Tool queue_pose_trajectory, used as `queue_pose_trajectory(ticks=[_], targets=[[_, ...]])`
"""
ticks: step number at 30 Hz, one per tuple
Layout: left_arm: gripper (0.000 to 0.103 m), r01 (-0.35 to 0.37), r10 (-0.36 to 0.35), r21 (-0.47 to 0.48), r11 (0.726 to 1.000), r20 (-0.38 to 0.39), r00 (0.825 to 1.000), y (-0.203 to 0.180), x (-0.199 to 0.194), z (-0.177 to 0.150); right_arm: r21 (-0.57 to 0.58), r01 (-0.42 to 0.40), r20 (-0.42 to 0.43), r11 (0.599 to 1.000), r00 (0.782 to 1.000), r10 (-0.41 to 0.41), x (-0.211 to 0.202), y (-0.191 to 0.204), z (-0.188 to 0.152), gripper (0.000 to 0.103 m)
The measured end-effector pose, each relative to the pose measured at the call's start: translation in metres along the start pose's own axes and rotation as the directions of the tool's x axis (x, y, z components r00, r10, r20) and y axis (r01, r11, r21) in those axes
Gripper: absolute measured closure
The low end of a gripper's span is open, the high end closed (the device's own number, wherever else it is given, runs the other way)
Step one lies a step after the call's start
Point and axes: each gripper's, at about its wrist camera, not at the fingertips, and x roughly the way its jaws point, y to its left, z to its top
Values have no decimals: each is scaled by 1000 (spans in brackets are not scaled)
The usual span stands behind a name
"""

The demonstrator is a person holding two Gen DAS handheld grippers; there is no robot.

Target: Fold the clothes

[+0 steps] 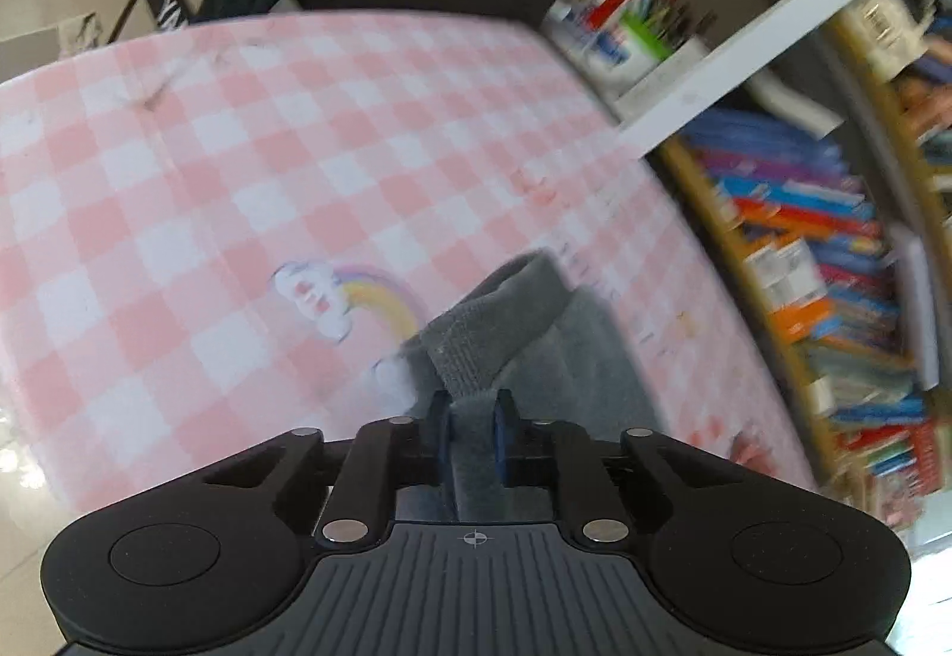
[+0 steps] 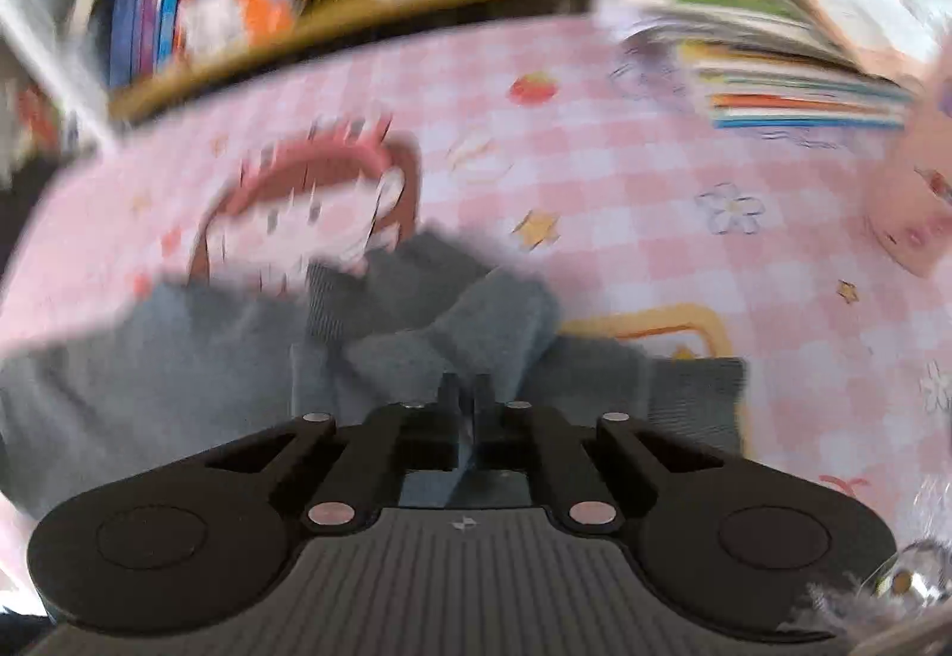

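Two grippers angled down over one checked cloth: left gripper and right gripper each clamped on one grey garment.

Soft, even daylight is filling both views, leaving only faint shadows on the pink checked tablecloth. Fisheye distortion is bending the table's edges into curves and darkening the corners. In the left wrist view, motion blur is smearing the bookshelf at right. The right wrist view is blurring far more heavily, smudging the grey garment and the stacked books. Bright glare is washing out the lower edges.
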Motion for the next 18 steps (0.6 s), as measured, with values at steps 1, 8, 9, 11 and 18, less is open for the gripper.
queue_pose_trajectory(ticks=[1, 8, 9, 11, 18], targets=[[95, 19, -19, -13, 1000, 23, 1000, 1, -5, 4, 33, 17, 32, 999, 999, -18, -10, -11, 3, 103], [95, 31, -31, -2, 1000, 106, 994, 6, -25, 33, 135, 1, 24, 991, 1000, -4, -46, -56, 6, 97], [95, 28, -29, 5, 1000, 111, 993, 6, -26, 35, 102, -2, 8, 995, 1000, 1, -42, -47, 7, 97], [95, 38, -38, 1, 999, 116, 993, 5, -27, 34, 28, -45, -3, 999, 999, 45, -31, -17, 6, 86], [95, 81, -76, -27, 996, 144, 987, 11, -35, 24, -332, -166, -131, 929, 983, 128, 34, 113, 0, 34]])
